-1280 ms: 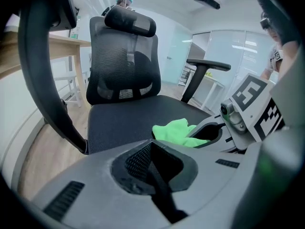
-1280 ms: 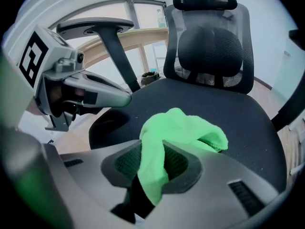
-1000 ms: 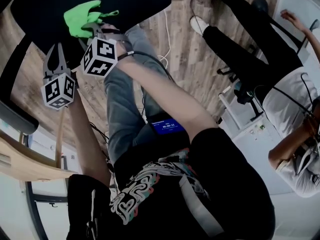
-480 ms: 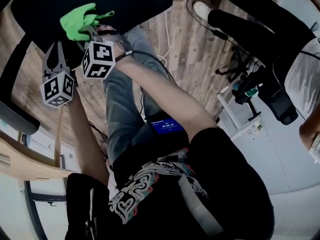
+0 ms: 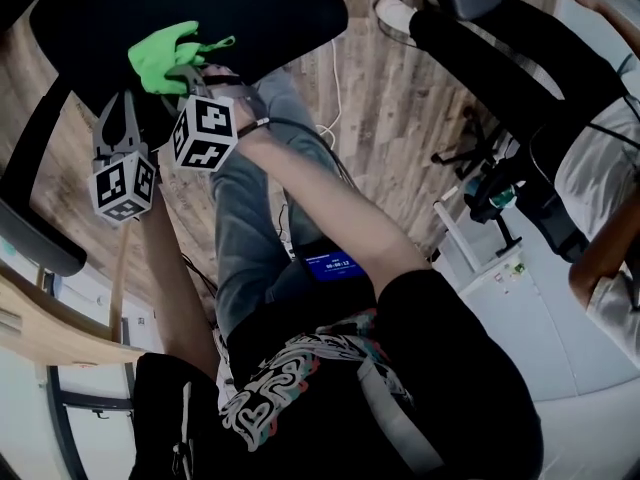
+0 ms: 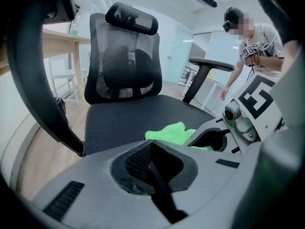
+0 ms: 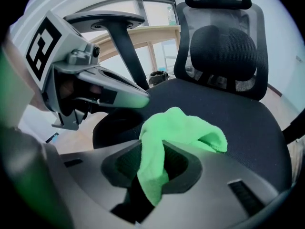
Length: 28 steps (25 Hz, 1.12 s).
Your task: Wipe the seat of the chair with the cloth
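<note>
The black chair seat fills the top left of the head view. A bright green cloth lies bunched on it near the front edge. My right gripper is shut on the cloth, one fold pinched between its jaws while the rest drapes forward onto the seat. My left gripper hovers just left of it over the seat edge, jaws together and holding nothing. From the left gripper view, the cloth and the right gripper lie just ahead on the seat.
The mesh backrest and headrest stand behind the seat, with an armrest at the left. A wooden desk is at lower left. Another person stands at the right on the wood floor, beside a white cabinet.
My right gripper keeps its hold on the cloth and has shifted only slightly on the seat. The left gripper stays beside it. The person at the right has moved.
</note>
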Tool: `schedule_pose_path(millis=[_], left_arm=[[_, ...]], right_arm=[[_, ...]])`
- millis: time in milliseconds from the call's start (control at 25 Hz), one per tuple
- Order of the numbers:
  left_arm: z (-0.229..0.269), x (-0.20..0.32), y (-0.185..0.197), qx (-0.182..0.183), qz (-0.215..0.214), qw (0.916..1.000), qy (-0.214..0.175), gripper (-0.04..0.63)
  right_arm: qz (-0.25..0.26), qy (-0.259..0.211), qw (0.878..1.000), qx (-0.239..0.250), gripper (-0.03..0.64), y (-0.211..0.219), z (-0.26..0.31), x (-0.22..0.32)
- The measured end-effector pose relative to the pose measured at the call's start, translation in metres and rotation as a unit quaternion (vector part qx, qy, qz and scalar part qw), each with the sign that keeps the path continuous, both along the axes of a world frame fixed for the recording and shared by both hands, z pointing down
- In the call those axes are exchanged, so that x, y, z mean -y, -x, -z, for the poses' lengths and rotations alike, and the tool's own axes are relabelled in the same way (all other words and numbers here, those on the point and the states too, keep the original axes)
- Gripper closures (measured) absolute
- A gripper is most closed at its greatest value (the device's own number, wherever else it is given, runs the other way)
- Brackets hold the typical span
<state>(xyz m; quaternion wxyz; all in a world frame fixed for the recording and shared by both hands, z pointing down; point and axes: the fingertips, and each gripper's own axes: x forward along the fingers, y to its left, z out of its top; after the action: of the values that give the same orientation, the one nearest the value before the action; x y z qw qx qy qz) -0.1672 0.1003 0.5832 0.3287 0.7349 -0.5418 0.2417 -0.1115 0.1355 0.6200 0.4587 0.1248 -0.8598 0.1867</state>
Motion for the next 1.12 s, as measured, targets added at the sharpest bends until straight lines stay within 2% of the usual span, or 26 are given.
schedule_pose_path(millis=[1120], left_arm=[[0.002,0.007,-0.003,0.006,-0.008,1.0000,-0.001,0.594]], right_arm=[[-0.028,-0.010,1.000,-0.005,0.509,-0.012,-0.002,0.012]])
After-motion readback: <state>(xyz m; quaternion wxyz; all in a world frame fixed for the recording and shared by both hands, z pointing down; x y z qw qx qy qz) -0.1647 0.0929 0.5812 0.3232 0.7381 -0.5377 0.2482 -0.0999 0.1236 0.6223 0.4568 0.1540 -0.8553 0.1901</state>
